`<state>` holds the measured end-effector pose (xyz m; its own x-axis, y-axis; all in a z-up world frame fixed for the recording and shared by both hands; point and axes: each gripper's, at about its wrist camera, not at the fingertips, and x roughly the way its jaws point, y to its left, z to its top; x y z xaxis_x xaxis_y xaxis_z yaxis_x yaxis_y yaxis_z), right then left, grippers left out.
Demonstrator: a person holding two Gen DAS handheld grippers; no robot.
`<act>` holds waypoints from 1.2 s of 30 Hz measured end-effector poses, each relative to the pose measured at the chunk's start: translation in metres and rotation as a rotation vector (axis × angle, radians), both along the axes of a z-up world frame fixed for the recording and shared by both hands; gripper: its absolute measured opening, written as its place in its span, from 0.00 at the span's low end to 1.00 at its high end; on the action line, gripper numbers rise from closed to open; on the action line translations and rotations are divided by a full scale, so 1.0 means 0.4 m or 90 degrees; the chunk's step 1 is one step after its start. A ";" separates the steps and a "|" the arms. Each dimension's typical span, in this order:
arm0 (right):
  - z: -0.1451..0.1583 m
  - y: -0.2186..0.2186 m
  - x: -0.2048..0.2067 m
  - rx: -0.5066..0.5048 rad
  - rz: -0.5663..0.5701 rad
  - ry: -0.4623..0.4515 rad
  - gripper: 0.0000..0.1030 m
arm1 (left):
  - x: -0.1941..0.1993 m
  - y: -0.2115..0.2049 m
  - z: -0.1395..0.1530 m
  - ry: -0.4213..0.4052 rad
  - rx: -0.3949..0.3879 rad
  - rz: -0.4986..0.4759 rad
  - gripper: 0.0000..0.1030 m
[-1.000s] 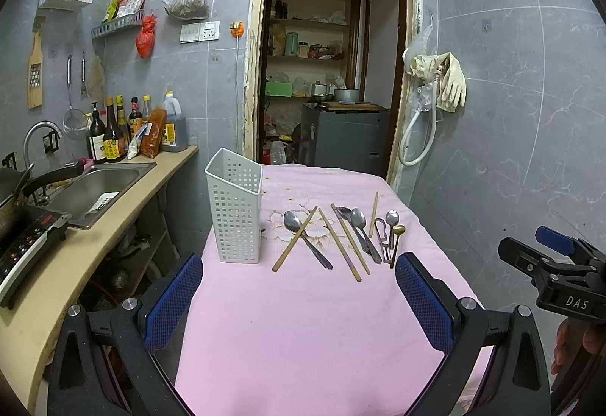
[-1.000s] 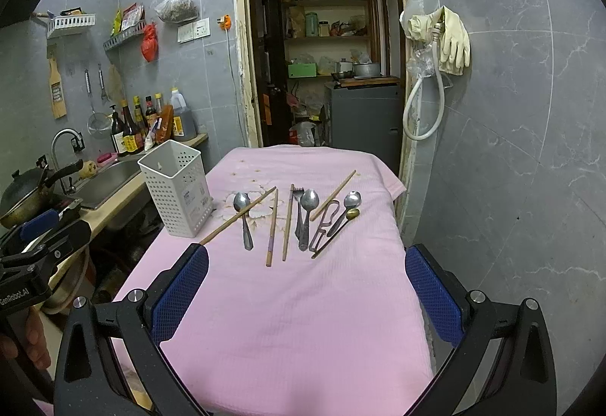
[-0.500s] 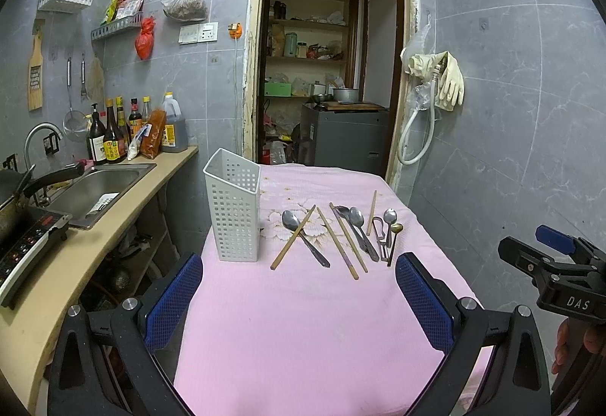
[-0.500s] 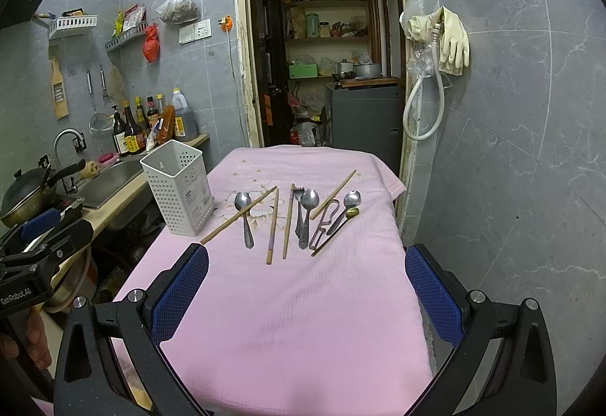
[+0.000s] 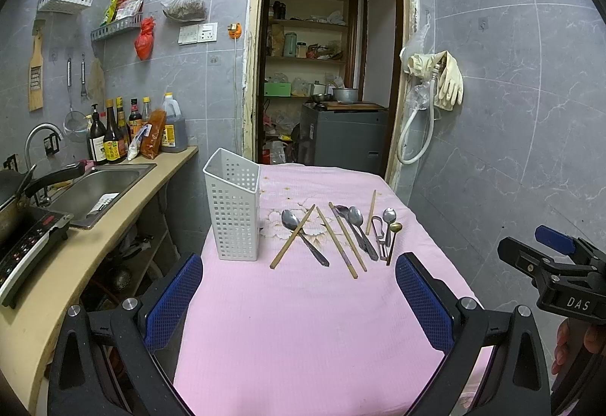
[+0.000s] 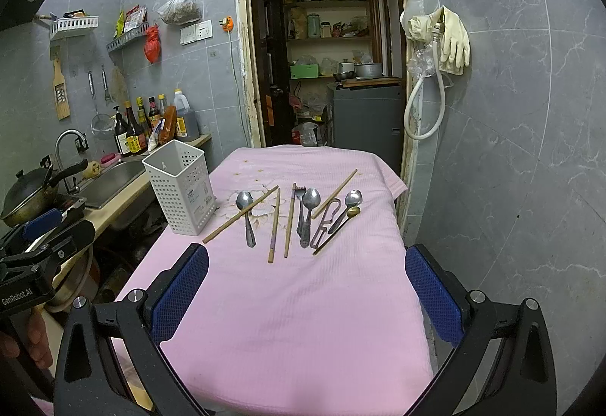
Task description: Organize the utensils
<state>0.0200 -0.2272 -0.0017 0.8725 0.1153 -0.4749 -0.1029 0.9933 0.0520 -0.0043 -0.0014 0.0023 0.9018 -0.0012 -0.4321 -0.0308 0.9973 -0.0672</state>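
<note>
A white perforated utensil holder (image 5: 234, 212) (image 6: 181, 187) stands empty on the left side of the pink tablecloth (image 5: 303, 321) (image 6: 303, 302). To its right lie several chopsticks (image 5: 292, 236) (image 6: 241, 214), spoons (image 5: 291, 220) (image 6: 311, 197), a fork (image 6: 299, 194) and a peeler (image 5: 378, 232) (image 6: 326, 217) in a loose row. My left gripper (image 5: 299, 287) is open and empty, hovering over the near part of the table. My right gripper (image 6: 306, 283) is open and empty too, held back from the utensils.
A counter with a sink (image 5: 94, 189), a stove (image 5: 26, 242), a pan (image 6: 26, 194) and sauce bottles (image 5: 113, 136) runs along the left. A doorway (image 5: 325, 75) opens behind the table. Gloves and a hose (image 5: 435, 86) hang on the right wall.
Both views have shifted very slightly; the utensils and holder have not moved. Both grippers stay open.
</note>
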 end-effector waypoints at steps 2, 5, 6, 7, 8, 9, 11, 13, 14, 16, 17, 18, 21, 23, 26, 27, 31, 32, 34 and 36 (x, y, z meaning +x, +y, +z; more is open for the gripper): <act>0.000 0.000 0.000 0.000 0.000 0.000 0.99 | 0.001 0.000 0.000 0.000 0.000 0.000 1.00; 0.000 -0.001 0.000 0.001 0.001 0.000 0.99 | 0.001 -0.001 0.000 0.000 0.001 0.000 1.00; 0.000 -0.003 0.003 0.000 0.000 0.001 0.99 | 0.001 -0.001 0.000 0.000 0.001 0.000 1.00; 0.000 -0.001 0.001 0.001 0.000 0.001 0.99 | 0.002 0.000 -0.001 0.000 0.001 0.001 1.00; 0.000 -0.002 0.002 0.001 0.001 0.000 0.99 | 0.001 -0.001 0.000 0.000 0.001 0.001 1.00; 0.000 -0.002 0.001 0.001 0.001 0.000 0.99 | 0.000 -0.001 0.000 0.000 0.001 0.001 1.00; 0.000 -0.003 0.002 0.001 0.001 0.001 0.99 | 0.001 -0.001 0.000 0.000 0.001 0.001 1.00; -0.002 -0.004 0.001 0.001 0.001 0.001 0.99 | 0.001 -0.001 0.000 0.000 0.001 0.001 1.00; -0.001 -0.002 -0.002 0.001 0.002 0.000 0.99 | 0.001 -0.001 0.000 0.000 0.001 0.001 1.00; -0.003 -0.002 -0.002 0.002 0.002 0.001 0.99 | 0.001 -0.001 -0.001 0.000 0.001 0.001 1.00; -0.003 -0.001 -0.002 0.002 0.002 0.001 0.99 | 0.001 -0.001 0.000 0.000 0.002 0.001 1.00; -0.003 -0.002 -0.002 0.002 0.002 0.001 0.99 | 0.000 -0.002 0.000 0.000 0.002 0.001 1.00; -0.002 0.000 -0.003 0.002 0.001 0.001 0.99 | 0.000 -0.001 0.000 0.000 0.002 0.001 1.00; -0.002 -0.001 -0.003 0.003 0.002 0.001 0.99 | 0.000 -0.002 0.000 0.001 0.002 0.001 1.00; -0.002 0.001 -0.005 0.002 0.001 0.000 0.99 | 0.000 -0.002 -0.001 0.000 0.002 0.001 1.00; -0.003 -0.002 -0.002 0.002 0.001 0.001 0.99 | 0.000 -0.002 -0.001 0.000 0.002 0.001 1.00; -0.005 -0.003 0.007 0.004 -0.001 0.004 0.99 | 0.001 -0.001 -0.001 0.000 0.002 0.001 1.00; -0.006 0.000 0.006 0.004 -0.001 0.005 0.99 | 0.001 -0.001 -0.001 0.001 0.002 0.001 1.00; -0.007 -0.001 0.007 0.003 -0.001 0.006 0.99 | 0.002 -0.002 0.001 0.003 0.000 0.002 1.00; -0.009 -0.002 0.015 0.003 -0.002 0.008 0.99 | -0.001 -0.004 0.003 0.005 -0.001 0.002 1.00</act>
<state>0.0259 -0.2280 -0.0054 0.8665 0.1151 -0.4857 -0.0991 0.9934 0.0585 -0.0049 -0.0028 0.0034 0.8984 0.0008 -0.4392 -0.0345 0.9970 -0.0686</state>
